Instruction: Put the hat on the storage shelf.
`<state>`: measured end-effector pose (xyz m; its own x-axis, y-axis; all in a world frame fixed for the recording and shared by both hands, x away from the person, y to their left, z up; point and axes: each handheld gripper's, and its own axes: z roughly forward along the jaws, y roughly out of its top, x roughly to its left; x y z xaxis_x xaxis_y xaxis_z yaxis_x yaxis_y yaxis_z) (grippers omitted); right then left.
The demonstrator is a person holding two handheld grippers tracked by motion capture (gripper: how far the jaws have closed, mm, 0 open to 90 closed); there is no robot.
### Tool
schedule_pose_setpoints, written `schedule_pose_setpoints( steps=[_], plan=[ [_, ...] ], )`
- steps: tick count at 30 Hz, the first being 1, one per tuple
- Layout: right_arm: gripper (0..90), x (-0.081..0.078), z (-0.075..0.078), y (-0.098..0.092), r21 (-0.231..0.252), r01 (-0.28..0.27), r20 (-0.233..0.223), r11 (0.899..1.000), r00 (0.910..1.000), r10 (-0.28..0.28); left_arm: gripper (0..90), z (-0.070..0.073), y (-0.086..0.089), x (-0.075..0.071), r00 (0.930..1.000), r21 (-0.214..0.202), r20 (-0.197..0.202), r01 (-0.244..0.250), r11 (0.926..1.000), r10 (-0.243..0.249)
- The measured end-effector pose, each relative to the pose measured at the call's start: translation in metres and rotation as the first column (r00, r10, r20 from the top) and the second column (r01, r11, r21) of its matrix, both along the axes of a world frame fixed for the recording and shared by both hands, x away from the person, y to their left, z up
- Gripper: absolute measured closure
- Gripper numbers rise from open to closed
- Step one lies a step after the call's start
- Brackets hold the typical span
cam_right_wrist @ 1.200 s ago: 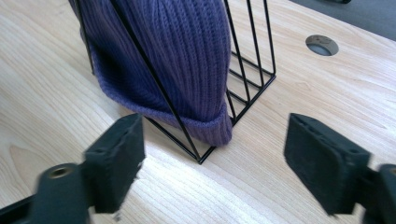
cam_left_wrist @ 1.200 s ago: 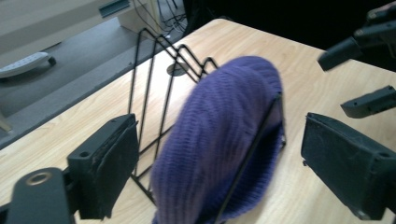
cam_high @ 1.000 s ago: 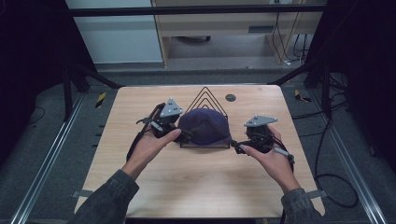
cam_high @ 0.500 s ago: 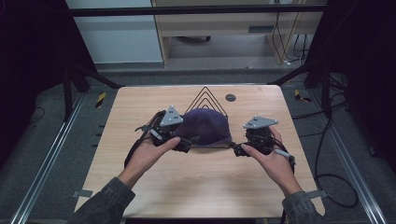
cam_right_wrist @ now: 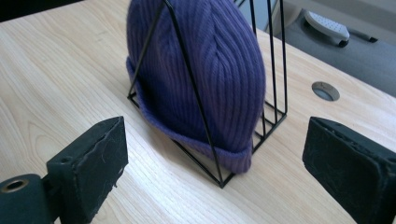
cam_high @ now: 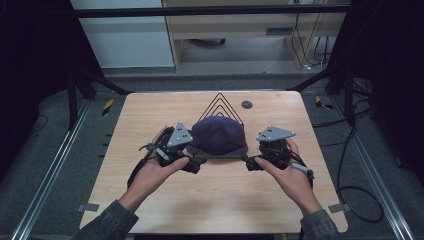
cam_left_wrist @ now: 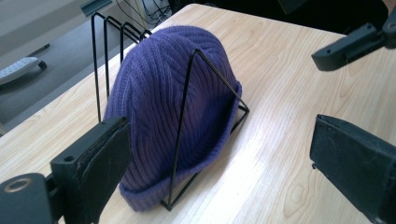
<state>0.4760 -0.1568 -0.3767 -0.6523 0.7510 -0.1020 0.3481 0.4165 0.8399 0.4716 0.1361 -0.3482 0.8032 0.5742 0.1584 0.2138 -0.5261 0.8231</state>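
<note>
Left hand-held gripper [cam_high: 196,163] shifted nearer, beanie [cam_high: 218,135] in wire rack [cam_high: 220,103]

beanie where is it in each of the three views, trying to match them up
High view: the beanie sits mid-table, between the two grippers.
Left gripper view: the beanie is left of centre, slotted in the wire rack.
Right gripper view: the beanie is at top centre, behind the rack's front triangle.
Shared landmark: the wire rack, seen in all three views; its rear triangles rise behind the beanie in the high view.

A round grey grommet [cam_high: 246,104] sits in the wooden table [cam_high: 150,115].
</note>
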Motion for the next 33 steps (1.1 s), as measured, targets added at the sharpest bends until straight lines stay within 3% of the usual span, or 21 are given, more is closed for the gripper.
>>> schedule_pose_setpoints(
  steps=[12,16,24,33],
  plan=[
    [6.3,-0.008,0.011,0.025,0.007,-0.043,0.036,0.999,0.9984,0.043,4.8,-0.009,0.027,-0.013,0.9991,0.002,-0.014,-0.04,0.9992,0.04],
    [6.4,-0.009,0.011,0.032,0.01,-0.062,0.031,0.998,0.9976,0.062,4.8,-0.013,0.039,-0.017,0.9981,0.051,-0.008,-0.061,0.9968,0.062],
    [7.2,-0.011,0.004,0.05,-0.014,-0.12,0.006,0.993,0.9927,0.121,4.8,-0.028,0.07,-0.031,0.9949,0.075,-0.009,-0.1,0.9922,0.101],
    [11.1,-0.007,-0.013,0.077,-0.054,-0.175,-0.025,0.983,0.9845,0.174,4.9,-0.049,0.108,-0.04,0.9855,0.058,-0.052,-0.158,0.9857,0.161]
  ],
)
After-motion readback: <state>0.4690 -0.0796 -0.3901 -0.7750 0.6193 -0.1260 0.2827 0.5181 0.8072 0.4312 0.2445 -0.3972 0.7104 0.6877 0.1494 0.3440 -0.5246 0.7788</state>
